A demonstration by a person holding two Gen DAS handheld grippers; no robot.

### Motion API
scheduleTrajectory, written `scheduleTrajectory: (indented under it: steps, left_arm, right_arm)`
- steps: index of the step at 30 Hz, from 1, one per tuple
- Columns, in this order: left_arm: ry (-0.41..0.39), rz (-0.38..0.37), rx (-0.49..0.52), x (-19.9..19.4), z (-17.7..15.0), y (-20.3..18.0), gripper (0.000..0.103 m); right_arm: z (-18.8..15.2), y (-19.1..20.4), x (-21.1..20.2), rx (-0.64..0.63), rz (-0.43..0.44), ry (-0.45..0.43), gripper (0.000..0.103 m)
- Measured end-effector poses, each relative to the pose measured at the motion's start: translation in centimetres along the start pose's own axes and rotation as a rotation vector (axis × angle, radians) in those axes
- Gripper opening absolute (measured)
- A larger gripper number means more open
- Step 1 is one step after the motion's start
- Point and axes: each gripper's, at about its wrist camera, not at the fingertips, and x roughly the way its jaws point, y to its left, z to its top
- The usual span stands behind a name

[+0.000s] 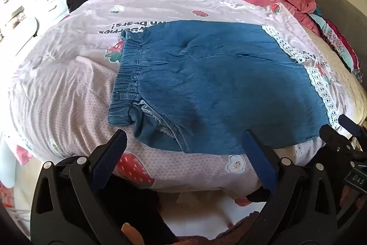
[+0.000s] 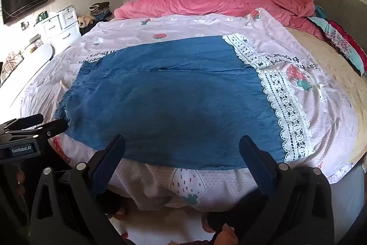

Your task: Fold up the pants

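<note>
Your blue denim pants with white lace hems point(image 1: 206, 84) lie crosswise ahead: waistband before your left gripper point(image 1: 185, 141), hems beyond your right gripper point(image 2: 182, 146); both gape wide, empty.

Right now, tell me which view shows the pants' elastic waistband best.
The left wrist view: the gathered elastic waistband lies whole and close, with its stitching clear. The right wrist view shows the waistband only as a foreshortened ruffle at the denim's left edge.
</note>
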Motion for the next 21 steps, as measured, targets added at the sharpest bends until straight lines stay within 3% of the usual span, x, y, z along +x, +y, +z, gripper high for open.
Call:
scheduleTrajectory:
  steps: [21]
  left_arm:
    - [0.004, 0.008, 0.021, 0.34, -0.44, 0.08, 0.094]
  right_arm:
    - [0.25, 0.36, -0.67, -0.018, -0.013, -0.005, 0.099]
